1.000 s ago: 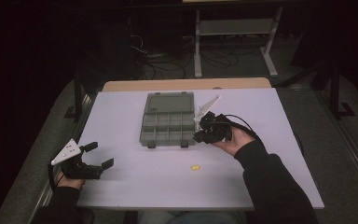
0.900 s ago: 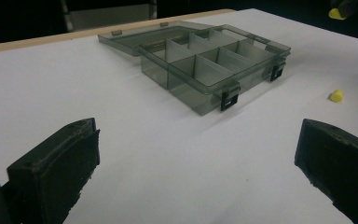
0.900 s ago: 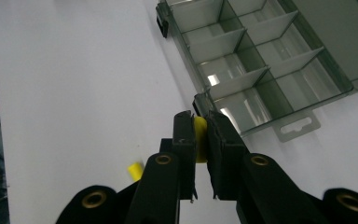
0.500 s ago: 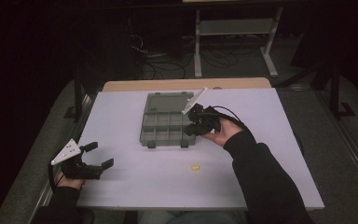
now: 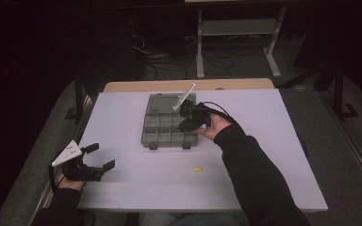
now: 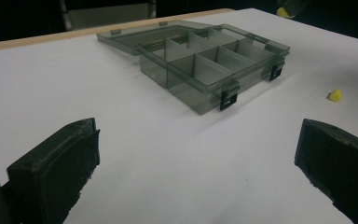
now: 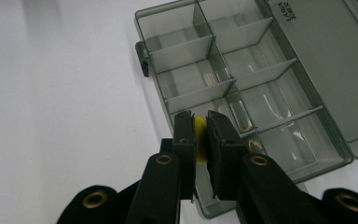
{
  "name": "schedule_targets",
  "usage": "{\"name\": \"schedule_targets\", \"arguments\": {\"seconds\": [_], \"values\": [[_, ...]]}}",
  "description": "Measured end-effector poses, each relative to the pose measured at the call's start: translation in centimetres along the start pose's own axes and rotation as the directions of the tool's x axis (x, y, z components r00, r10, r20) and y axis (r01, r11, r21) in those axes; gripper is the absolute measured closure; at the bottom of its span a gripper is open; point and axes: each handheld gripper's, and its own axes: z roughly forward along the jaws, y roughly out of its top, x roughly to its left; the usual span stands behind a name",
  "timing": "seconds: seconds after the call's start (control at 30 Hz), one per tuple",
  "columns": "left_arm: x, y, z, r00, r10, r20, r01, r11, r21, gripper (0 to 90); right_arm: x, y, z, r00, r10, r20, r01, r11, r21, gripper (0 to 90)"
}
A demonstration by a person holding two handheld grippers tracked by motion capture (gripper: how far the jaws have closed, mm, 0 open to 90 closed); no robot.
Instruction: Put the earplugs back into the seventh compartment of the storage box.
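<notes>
A grey see-through compartment box [image 5: 162, 128] lies open mid-table, its lid flat behind it. My right gripper [image 5: 185, 123] hovers over the box's right side, and a hand holds it from the right. In the right gripper view its jaws [image 7: 199, 122] are shut on a small yellow piece [image 7: 200, 135] above the box [image 7: 242, 84], near its front compartments. A second yellow piece [image 5: 197, 168] lies on the table in front of the box. My left gripper [image 5: 100, 156] rests open at the table's left front corner, pointing toward the box [image 6: 214, 65] and the loose yellow piece [image 6: 335, 95].
The white table [image 5: 122, 117] has a wooden strip [image 5: 136, 86] along its far edge. Beyond it stand a metal rack [image 5: 235, 33] and floor cables [image 5: 155, 56] in the dark. Dark floor lies on both sides of the table.
My right gripper has moved left and away from the person, from beside the box's right edge to above its compartments, carrying the yellow piece. The left gripper has stayed put.
</notes>
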Motion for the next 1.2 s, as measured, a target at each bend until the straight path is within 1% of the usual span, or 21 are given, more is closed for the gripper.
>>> {"name": "schedule_targets", "arguments": {"seconds": [0.17,0.27,0.33,0.37,0.43,0.53,0.6,0.77,0.87,0.93,1.0,1.03,1.07,1.1,1.13,1.2], "values": [[0.0,0.0,0.0,1.0000,-0.001,0.001,0.001,1.0000,0.001,0.0,-0.3,0.3,0.7,1.0000,0.010,0.000,-0.010,1.000,0.001,81.1],[0.0,0.0,0.0,1.0000,0.000,0.002,0.000,1.0000,0.002,0.0,-0.8,0.3,1.7,0.9998,0.019,-0.004,-0.019,1.000,0.012,81.1],[0.0,0.0,0.0,1.0000,0.001,0.002,-0.001,1.0000,0.002,0.0,-1.0,0.3,1.9,0.9997,0.023,-0.007,-0.023,1.000,0.013,81.1],[0.0,0.0,0.0,1.0000,0.000,0.001,0.000,1.0000,0.002,0.0,-1.2,0.3,2.4,0.9995,0.030,-0.011,-0.030,0.999,0.016,81.0],[0.0,0.0,0.1,1.0000,0.000,0.002,0.000,1.0000,0.002,0.0,-1.3,0.3,2.6,0.9996,0.029,-0.007,-0.029,0.999,0.019,81.0],[0.0,0.0,0.1,1.0000,0.001,0.003,-0.001,1.0000,0.003,0.0,-1.6,0.2,3.2,0.9994,0.034,-0.009,-0.034,0.999,0.005,81.0],[0.0,0.0,0.1,1.0000,0.001,0.003,-0.001,1.0000,0.005,0.0,-1.8,0.2,3.8,0.9993,0.034,-0.015,-0.034,0.999,0.011,81.0],[0.0,0.0,0.2,1.0000,0.001,0.003,-0.001,1.0000,0.006,0.0,-1.9,0.2,5.0,0.9986,0.042,-0.034,-0.041,0.999,0.023,80.6],[0.0,0.0,0.1,1.0000,0.002,0.004,-0.002,1.0000,0.006,0.0,-1.7,0.3,5.7,0.9986,0.032,-0.041,-0.031,0.999,0.033,80.1],[0.0,0.0,0.1,1.0000,0.002,0.005,-0.002,1.0000,0.006,0.0,-1.7,0.3,5.9,0.9986,0.033,-0.043,-0.031,0.999,0.035,79.8],[0.0,0.0,0.1,1.0000,0.002,0.005,-0.002,1.0000,0.006,0.0,-1.7,0.3,6.1,0.9986,0.032,-0.042,-0.030,0.999,0.040,77.9],[0.0,0.0,0.1,1.0000,0.001,0.005,-0.001,1.0000,0.005,0.0,-1.7,0.3,6.1,0.9988,0.035,-0.036,-0.033,0.999,0.039,75.4],[0.0,0.0,0.1,1.0000,0.001,0.005,-0.001,1.0000,0.005,0.0,-1.6,0.3,6.2,0.9991,0.037,-0.021,-0.036,0.999,0.041,72.7],[0.0,0.0,0.1,1.0000,0.002,0.006,-0.002,1.0000,0.006,0.0,-1.5,0.3,6.1,0.9993,0.038,-0.007,-0.038,0.999,0.037,68.2],[0.0,0.0,0.1,1.0000,0.002,0.006,-0.002,1.0000,0.006,0.0,-1.5,0.3,6.1,0.9993,0.038,-0.007,-0.038,0.999,0.037,68.2],[0.0,0.0,0.1,1.0000,0.002,0.006,-0.002,1.0000,0.005,0.0,-1.5,0.3,5.9,0.9992,0.041,-0.002,-0.041,0.999,0.033,64.5]]}}
